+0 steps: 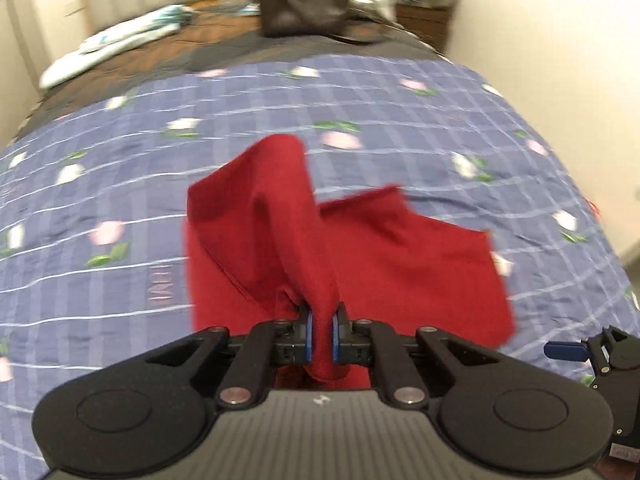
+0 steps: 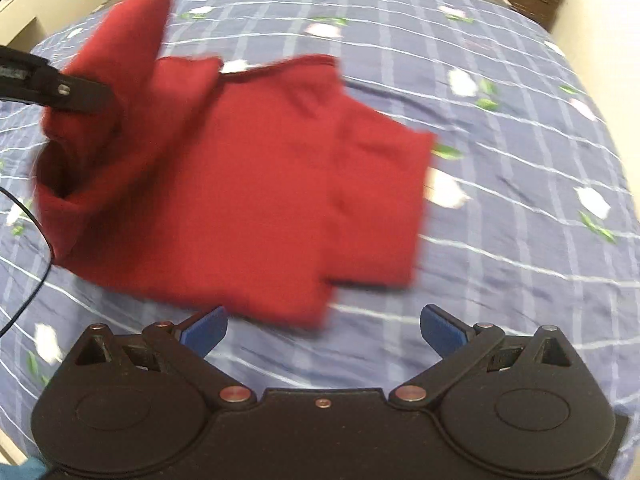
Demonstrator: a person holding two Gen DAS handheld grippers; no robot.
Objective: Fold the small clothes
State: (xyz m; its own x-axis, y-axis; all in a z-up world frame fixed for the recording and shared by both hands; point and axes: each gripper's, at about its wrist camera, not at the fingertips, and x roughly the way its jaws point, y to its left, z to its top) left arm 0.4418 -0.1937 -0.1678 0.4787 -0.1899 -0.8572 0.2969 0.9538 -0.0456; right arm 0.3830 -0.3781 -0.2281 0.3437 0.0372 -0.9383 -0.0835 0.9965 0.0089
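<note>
A small red garment (image 1: 400, 264) lies on the blue checked bedspread (image 1: 120, 168). My left gripper (image 1: 321, 330) is shut on a bunched fold of the red garment, which rises as a tall ridge above its blue pads. In the right wrist view the red garment (image 2: 248, 184) spreads flat with a short sleeve at the right, and its left edge is lifted by my left gripper (image 2: 100, 100), whose black finger comes in from the left. My right gripper (image 2: 322, 330) stands open just in front of the garment's near hem, with nothing between its blue pads (image 2: 444, 328).
A dark brown bag (image 1: 304, 6) and a cluttered pile sit at the far end of the bed. A pale blue-white cloth (image 1: 120, 48) lies at the far left. A thin black cable (image 2: 28, 248) trails over the bedspread (image 2: 520, 120). White walls flank the bed.
</note>
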